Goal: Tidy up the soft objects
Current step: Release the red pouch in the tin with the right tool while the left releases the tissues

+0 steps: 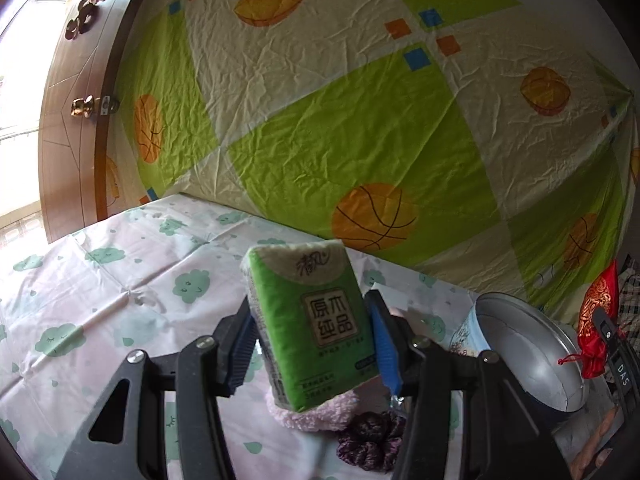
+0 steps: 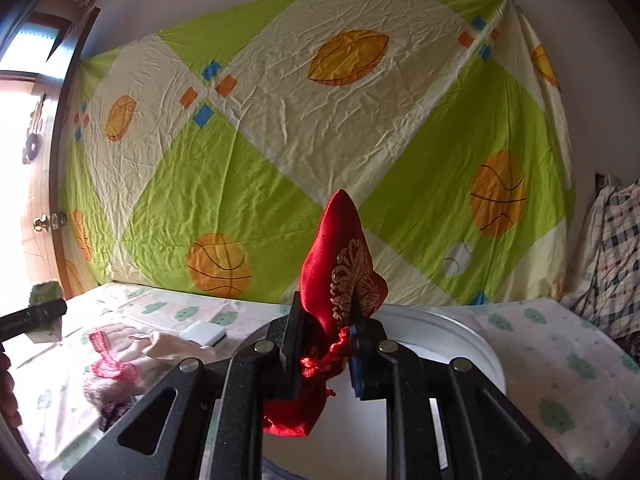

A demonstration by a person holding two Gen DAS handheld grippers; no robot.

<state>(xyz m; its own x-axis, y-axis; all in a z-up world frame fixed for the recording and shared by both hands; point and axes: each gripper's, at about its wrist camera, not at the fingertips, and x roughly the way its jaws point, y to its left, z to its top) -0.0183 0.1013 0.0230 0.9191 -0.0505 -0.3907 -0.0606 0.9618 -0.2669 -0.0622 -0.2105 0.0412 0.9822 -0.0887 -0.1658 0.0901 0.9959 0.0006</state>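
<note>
Two grippers appear, each pinching one soft item above a bed covered by a cloud-print sheet. In the left wrist view, the left gripper sits at lower centre of the frame, its jaws pressed against the two narrow sides of a green tissue pack; the pack stands tilted between the blue pads, its top leaning toward the upper left and its lower end projecting below the jaws. Beneath the pack, at the bottom centre, lie a pink fluffy item and, touching it on the right, a dark purple scrunchie. A round metal basin occupies the lower right. In the right wrist view, the right gripper at lower centre is closed on a red drawstring pouch with gold embroidery; the pouch's pointed body rises above the jaws, while its cord and lower edge hang below them. The basin rim lies directly behind the gripper. A green and cream sheet with ball prints covers the wall behind.
</note>
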